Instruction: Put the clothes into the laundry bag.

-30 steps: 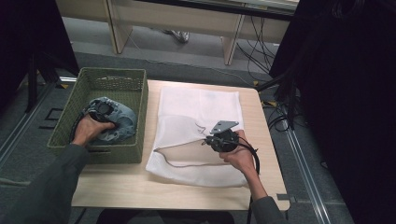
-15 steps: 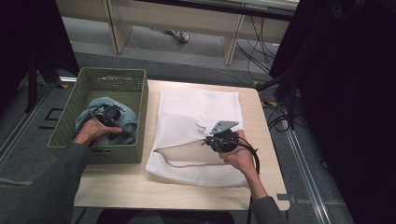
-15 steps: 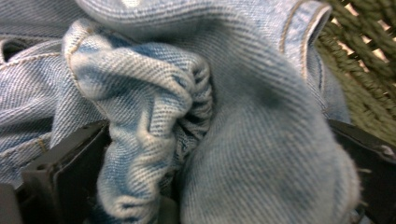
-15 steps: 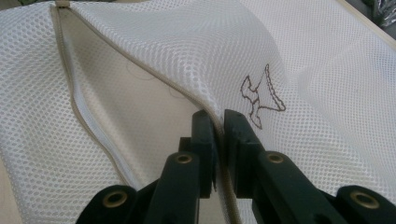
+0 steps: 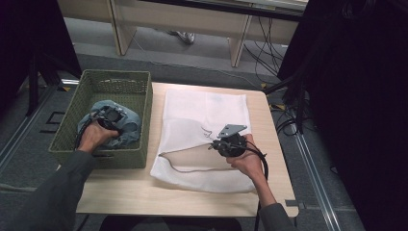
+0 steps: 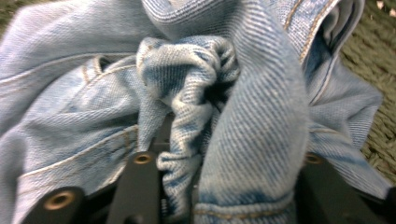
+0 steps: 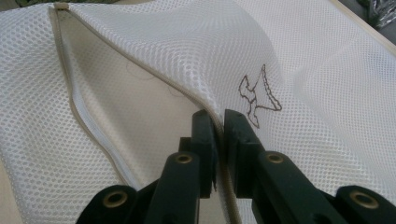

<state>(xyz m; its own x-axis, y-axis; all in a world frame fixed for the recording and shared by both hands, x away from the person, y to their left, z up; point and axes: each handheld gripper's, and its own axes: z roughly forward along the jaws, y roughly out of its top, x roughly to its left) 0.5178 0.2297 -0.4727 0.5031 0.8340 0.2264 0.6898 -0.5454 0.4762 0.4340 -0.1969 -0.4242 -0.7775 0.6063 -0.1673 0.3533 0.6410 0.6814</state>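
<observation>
Gripping a bunched fold of the denim garment (image 6: 224, 93), your left gripper (image 5: 111, 117) sits down inside the green woven basket (image 5: 144, 103) at the left of the table (image 5: 269, 144); its jaws have just been closing, and cloth is packed between them. Your right gripper (image 7: 219, 123) is pinched shut on the upper lip of the white mesh laundry bag (image 7: 322, 79), right at the zipper edge (image 7: 70, 88), holding the mouth slightly open on the tabletop.

The grip takes in just one wad of denim, so I judge the rest may trail, drag on the basket's right wall as you lift, and tip or slide the basket. Heavy cloth could also slip out of the jaws partway.

The bag's mouth looks shallow and faces left, toward the basket. If the lip sags or slips from your right jaws, the garment will likely land on top of the mesh instead of inside.

The basket wall stands just beside the bag's left edge, so the path across is short but needs height. Bare tabletop lies in front of the bag, nearest you.
</observation>
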